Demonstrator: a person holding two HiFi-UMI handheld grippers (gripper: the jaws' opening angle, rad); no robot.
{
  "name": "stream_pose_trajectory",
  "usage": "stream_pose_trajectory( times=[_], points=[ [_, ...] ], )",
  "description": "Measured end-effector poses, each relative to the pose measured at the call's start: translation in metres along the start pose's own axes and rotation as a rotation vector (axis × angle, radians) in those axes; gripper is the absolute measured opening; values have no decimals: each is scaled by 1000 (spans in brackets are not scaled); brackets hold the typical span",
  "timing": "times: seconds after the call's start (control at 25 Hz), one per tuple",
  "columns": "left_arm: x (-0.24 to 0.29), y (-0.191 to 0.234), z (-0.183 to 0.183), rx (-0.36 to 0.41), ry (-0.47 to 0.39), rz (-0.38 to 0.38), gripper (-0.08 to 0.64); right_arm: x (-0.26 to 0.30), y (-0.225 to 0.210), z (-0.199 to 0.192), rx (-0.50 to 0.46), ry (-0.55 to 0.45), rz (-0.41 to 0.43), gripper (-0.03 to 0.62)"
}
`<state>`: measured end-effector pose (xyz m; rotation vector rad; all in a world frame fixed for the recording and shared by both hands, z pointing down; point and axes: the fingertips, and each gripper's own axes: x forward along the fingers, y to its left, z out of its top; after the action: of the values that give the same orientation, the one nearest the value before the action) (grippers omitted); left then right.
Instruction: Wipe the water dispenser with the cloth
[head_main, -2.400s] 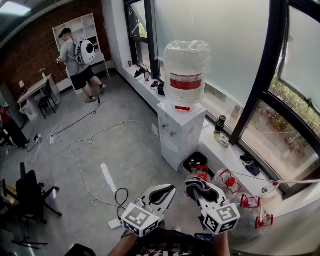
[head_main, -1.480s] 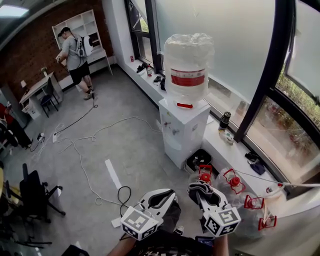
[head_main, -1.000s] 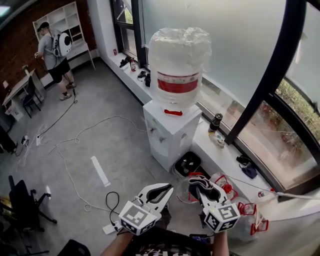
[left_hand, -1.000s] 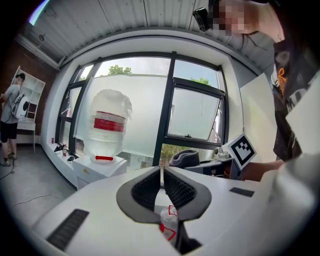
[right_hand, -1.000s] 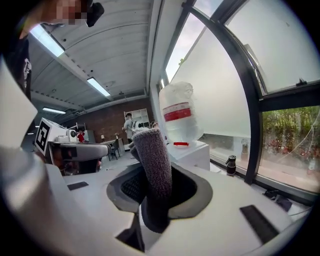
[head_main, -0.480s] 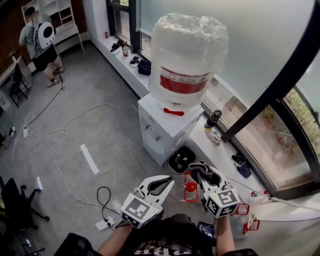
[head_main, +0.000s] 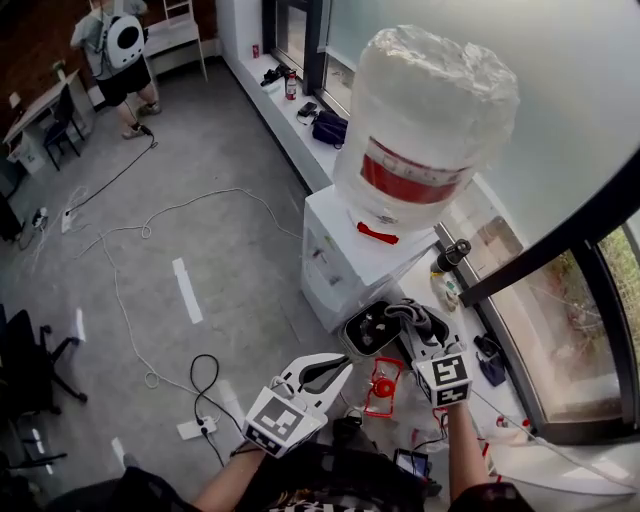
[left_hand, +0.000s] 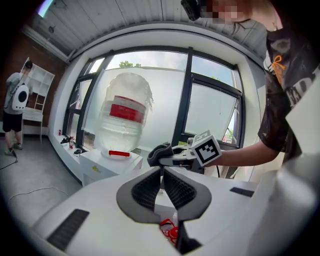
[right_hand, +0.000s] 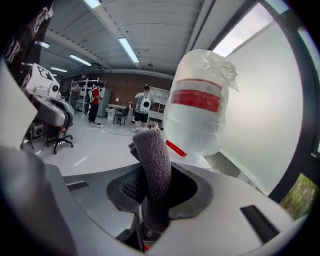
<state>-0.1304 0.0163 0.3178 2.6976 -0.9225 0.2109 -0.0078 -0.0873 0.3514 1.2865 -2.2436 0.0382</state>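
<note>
The white water dispenser (head_main: 345, 255) stands by the window with a plastic-wrapped, red-labelled bottle (head_main: 425, 130) on top. My right gripper (head_main: 405, 320) is shut on a dark grey cloth (head_main: 398, 311), held just short of the dispenser's near lower corner. In the right gripper view the cloth (right_hand: 152, 165) sticks up between the jaws, with the bottle (right_hand: 197, 117) beyond it. My left gripper (head_main: 325, 368) hangs lower and to the left, shut on nothing. In the left gripper view the pads (left_hand: 147, 190) meet, and the right gripper (left_hand: 172, 159) and the dispenser (left_hand: 107, 165) lie ahead.
A black bin (head_main: 365, 328) sits at the dispenser's foot, with red-handled empty bottles (head_main: 380, 385) beside it. A dark flask (head_main: 452, 253) stands on the window ledge. Cables (head_main: 150, 300) and a power strip (head_main: 192, 428) lie on the floor. A person with a backpack (head_main: 120, 40) stands far off.
The view has closed in on the dispenser. My right gripper with the cloth has moved forward and up towards the dispenser's base. The left gripper has stayed low and shut.
</note>
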Motion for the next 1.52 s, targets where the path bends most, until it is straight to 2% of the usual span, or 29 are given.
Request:
stream_pose_trajectory(
  times=[0.28, 0.4, 0.64, 0.88, 1.28, 1.52],
  points=[
    [21, 7, -27, -37, 35, 137, 29, 72, -14, -33, -261, 12, 95, 104],
    [35, 6, -35, -43, 35, 180, 29, 99, -22, -51, -296, -18, 133, 106],
    [59, 2, -60, -53, 49, 254, 29, 138, -28, -76, -339, -67, 143, 104],
    [82, 9, -85, -78, 38, 279, 29, 163, -23, -101, -320, -119, 167, 104],
    [126, 46, -115, -62, 101, 325, 29, 226, 6, -204, -289, -22, 244, 106],
    [138, 64, -136, -56, 94, 323, 29, 264, 24, -271, -247, 80, 255, 106]
  ],
)
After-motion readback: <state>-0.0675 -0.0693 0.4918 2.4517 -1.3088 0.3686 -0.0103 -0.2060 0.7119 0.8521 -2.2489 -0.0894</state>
